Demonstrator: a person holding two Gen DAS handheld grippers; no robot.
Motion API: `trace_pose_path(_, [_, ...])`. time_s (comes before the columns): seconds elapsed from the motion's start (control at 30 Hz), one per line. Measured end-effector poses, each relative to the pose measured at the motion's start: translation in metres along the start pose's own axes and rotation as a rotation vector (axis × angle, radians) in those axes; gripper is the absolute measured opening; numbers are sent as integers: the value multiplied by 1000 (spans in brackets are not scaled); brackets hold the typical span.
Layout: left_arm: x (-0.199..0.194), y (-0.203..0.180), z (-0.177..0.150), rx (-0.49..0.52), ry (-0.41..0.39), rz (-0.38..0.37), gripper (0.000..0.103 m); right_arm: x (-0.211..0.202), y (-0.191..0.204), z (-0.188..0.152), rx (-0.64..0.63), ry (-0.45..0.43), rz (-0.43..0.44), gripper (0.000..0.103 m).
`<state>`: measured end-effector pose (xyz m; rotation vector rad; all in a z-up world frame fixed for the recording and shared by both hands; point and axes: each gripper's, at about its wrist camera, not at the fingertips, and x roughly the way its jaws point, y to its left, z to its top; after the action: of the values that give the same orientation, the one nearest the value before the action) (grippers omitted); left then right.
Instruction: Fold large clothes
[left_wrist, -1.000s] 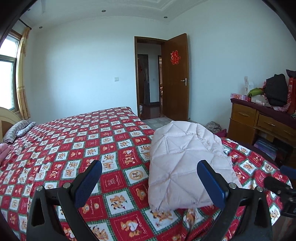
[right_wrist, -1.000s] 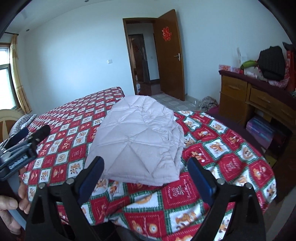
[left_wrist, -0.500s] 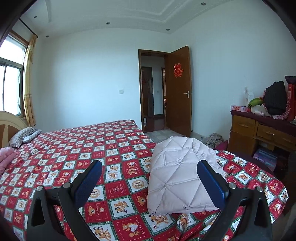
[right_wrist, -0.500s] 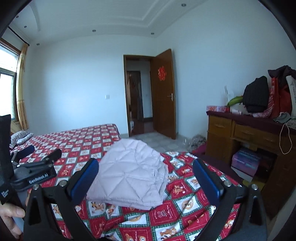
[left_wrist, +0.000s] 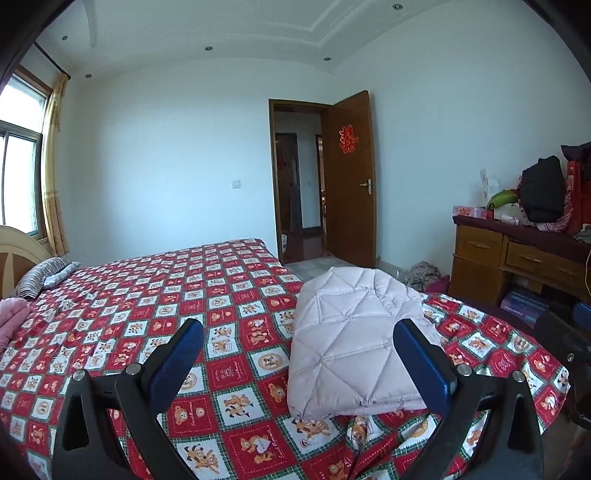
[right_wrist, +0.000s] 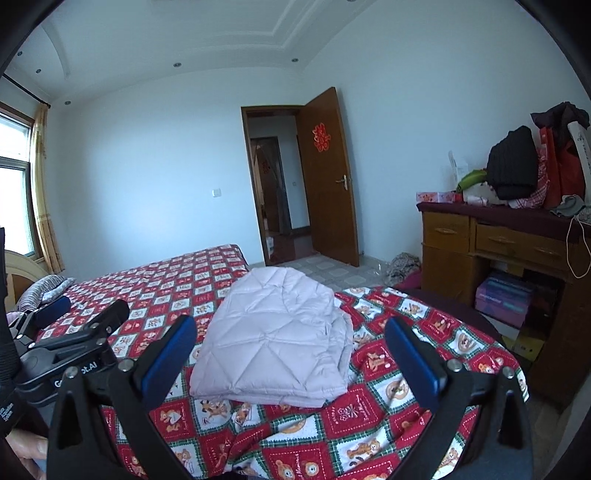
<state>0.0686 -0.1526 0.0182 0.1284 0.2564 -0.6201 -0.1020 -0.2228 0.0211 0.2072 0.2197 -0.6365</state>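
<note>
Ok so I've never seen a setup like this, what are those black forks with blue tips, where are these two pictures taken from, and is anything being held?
There is no robot here. A person carries a hand-held gripper in each hand, and each has a camera looking forward along its two fingers. One picture comes from the left gripper, the other from the right gripper. The blue tips are the finger pads. Both grippers stand wide open and hold nothing. Ahead lies a pale pink quilted coat, folded into a neat bundle near the foot of a bed with a red patterned bedspread. In the right gripper's picture you also see the other gripper at the left edge.
</note>
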Motion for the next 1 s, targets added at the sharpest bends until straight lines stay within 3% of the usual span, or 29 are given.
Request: trace_pose_path(1.0, [-13,-4,0,10,-31,6,102,-5,-1,1,3,-23,-10,103])
